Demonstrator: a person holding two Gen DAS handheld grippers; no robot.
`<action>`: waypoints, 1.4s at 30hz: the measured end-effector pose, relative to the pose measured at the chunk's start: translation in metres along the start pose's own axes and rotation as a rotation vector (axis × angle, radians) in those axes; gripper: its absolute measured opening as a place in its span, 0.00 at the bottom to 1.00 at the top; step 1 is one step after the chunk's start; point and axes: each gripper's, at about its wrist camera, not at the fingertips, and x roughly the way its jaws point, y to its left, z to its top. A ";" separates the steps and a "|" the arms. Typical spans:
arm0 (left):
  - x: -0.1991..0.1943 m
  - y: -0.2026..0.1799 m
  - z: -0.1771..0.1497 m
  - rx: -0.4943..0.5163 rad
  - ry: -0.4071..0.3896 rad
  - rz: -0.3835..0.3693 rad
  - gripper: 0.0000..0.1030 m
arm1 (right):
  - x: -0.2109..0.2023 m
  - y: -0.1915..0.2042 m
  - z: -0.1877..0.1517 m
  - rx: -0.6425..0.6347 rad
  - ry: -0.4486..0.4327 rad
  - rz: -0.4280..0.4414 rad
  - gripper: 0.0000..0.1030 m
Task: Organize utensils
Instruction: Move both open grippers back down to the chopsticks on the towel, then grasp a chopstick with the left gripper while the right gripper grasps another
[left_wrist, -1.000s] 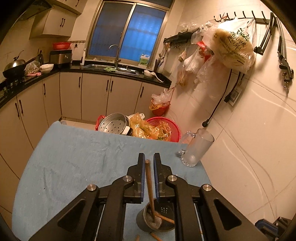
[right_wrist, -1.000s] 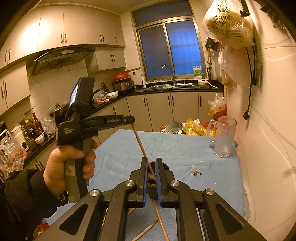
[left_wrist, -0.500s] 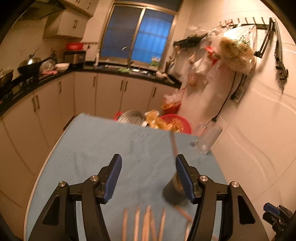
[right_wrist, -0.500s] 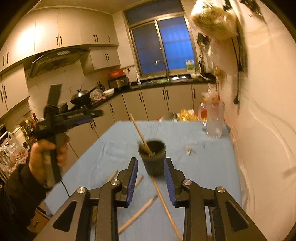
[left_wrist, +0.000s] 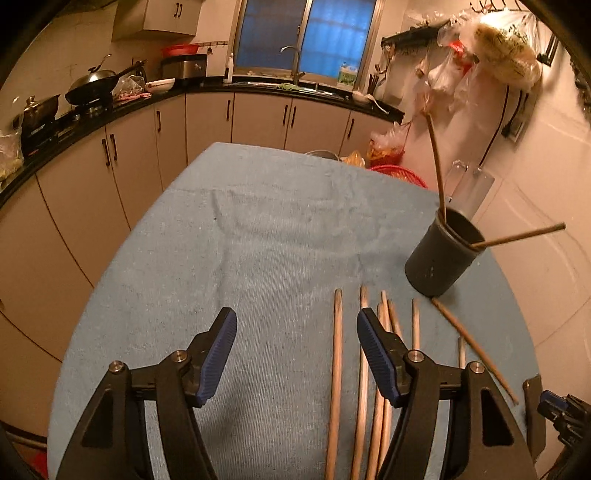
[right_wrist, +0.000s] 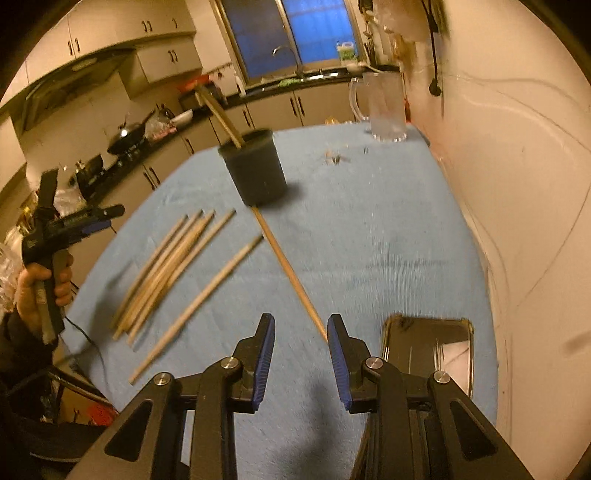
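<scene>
A dark round utensil holder (left_wrist: 441, 254) stands on the blue cloth with two chopsticks (left_wrist: 436, 162) leaning out of it; it also shows in the right wrist view (right_wrist: 255, 170). Several loose wooden chopsticks (left_wrist: 364, 369) lie side by side on the cloth near the front; they also show in the right wrist view (right_wrist: 166, 266). One long chopstick (right_wrist: 291, 277) lies apart, running from the holder toward my right gripper (right_wrist: 300, 332), which is open and empty. My left gripper (left_wrist: 295, 328) is open and empty, its right finger over the chopstick bundle.
A clear glass jug (right_wrist: 382, 107) stands at the table's far right by the wall. A phone (right_wrist: 428, 350) lies near the front right edge. Small scraps (right_wrist: 334, 158) lie behind the holder. Kitchen cabinets (left_wrist: 122, 155) run along the left.
Both grippers have opened, let go of the chopsticks in the holder, and pulled back toward the table's near edge. Two chopsticks now stand in the holder.
</scene>
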 end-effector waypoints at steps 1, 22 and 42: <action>0.000 -0.001 0.000 0.005 -0.001 0.000 0.66 | 0.004 0.001 -0.003 -0.013 0.014 -0.003 0.32; 0.056 -0.009 0.022 -0.016 0.139 0.031 0.66 | 0.050 0.006 -0.009 -0.149 0.093 -0.097 0.26; 0.137 -0.045 0.034 0.106 0.301 0.106 0.07 | 0.047 0.001 -0.011 -0.099 0.068 -0.076 0.09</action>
